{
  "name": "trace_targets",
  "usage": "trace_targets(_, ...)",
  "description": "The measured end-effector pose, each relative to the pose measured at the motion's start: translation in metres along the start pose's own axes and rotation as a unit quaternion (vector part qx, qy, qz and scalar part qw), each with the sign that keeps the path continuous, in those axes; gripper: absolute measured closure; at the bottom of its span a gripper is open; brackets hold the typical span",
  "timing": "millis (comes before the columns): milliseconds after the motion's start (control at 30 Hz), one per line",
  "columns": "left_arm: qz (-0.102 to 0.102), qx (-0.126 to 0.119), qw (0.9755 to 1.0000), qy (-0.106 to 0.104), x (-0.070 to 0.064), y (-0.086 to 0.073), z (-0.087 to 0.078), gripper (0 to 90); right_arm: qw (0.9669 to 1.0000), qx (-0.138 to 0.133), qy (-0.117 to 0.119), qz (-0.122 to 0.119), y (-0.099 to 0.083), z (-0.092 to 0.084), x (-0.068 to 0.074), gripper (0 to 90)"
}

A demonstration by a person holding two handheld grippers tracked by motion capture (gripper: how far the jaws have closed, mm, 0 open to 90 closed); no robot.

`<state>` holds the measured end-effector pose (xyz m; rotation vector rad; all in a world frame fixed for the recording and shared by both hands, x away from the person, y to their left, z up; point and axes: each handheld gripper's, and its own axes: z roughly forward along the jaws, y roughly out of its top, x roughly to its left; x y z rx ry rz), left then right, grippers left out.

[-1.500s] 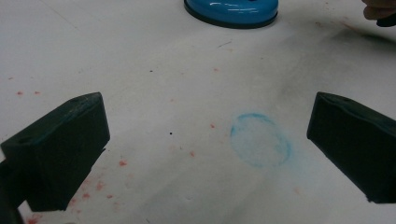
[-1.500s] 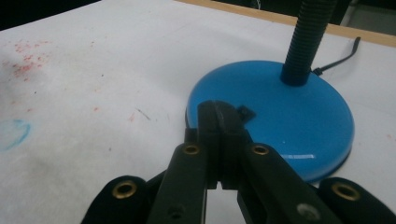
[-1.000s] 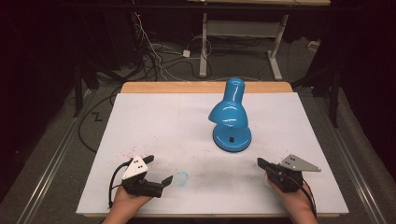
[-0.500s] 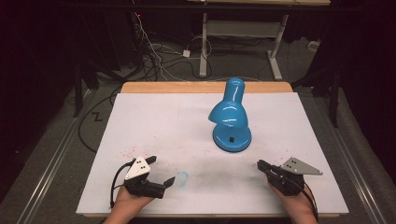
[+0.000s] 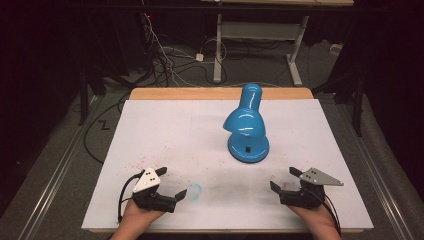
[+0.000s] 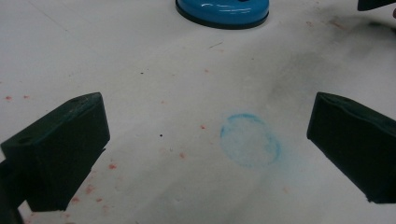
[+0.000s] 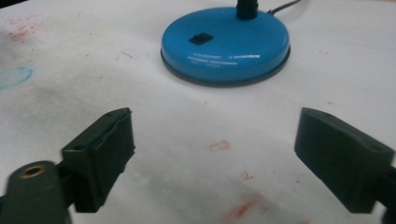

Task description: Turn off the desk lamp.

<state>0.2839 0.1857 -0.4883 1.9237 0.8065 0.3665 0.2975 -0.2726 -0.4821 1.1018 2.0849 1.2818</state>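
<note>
Item 1, nearest, lower left of the high view: left tool [image 5: 174,186], black, two-jawed, grey three-cornered plate on top, sitting in a hand at the near edge. Its jaws are standing wide apart and gripping nothing; in the left gripper view they are framing bare surface and a faint blue ring stain [image 6: 250,139].

Item 2, lower right of the high view: right tool [image 5: 285,179], same make, likewise spread wide and carrying nothing, pointing up the frame toward the lamp.

Item 3, underneath everything: white-covered tabletop [image 5: 175,130] with a wooden strip at its far edge, showing red specks and a grey smudge.

Item 4, centre right of the high view, well beyond both tools: glossy blue desk lamp [image 5: 247,125], consisting of a round disc base [image 7: 225,44] with a small dark switch, a short dark stem and a domed shade leaning up the frame. Handling estimate: rigid throughout; the lacquered finish is probably proving slippery; the base is likely carrying most of the weight, the shade being lighter and easier to mark. Suggested hold: the narrow stem or neck, where jaws could close fully; the base rim is looking too broad and smooth.

Item 5, farthest, top of frame: cables and a metal frame are lying on the dark floor.
</note>
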Motion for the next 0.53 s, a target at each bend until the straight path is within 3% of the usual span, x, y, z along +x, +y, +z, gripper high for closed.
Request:
trace_targets(67, -0.003, -0.002, 1.0, 0.0, 0.0, 0.0, -0.001, 0.0, 0.9999, -0.015, 0.0, 0.008, 0.002, -0.006, 0.001, 1.8)
trace_targets(100, -0.002, -0.003, 1.0, -0.001, 0.0, 0.0, -0.002, 0.0, 0.9993, -0.037, -0.003, 0.002, 0.006, -0.014, 0.002, 0.4)
trace_targets(233, -0.003, 0.0, 1.0, -0.002, 0.001, 0.0, 0.001, 0.0, 0.9983, -0.055, -0.017, -0.008, 0.008, -0.018, 0.004, 0.4)
trace_targets(533, -0.009, -0.004, 0.9999, 0.004, 0.001, 0.001, 0.0, 0.0, 0.9989, -0.045, -0.015, -0.002, 0.005, -0.014, 0.002, 0.4)
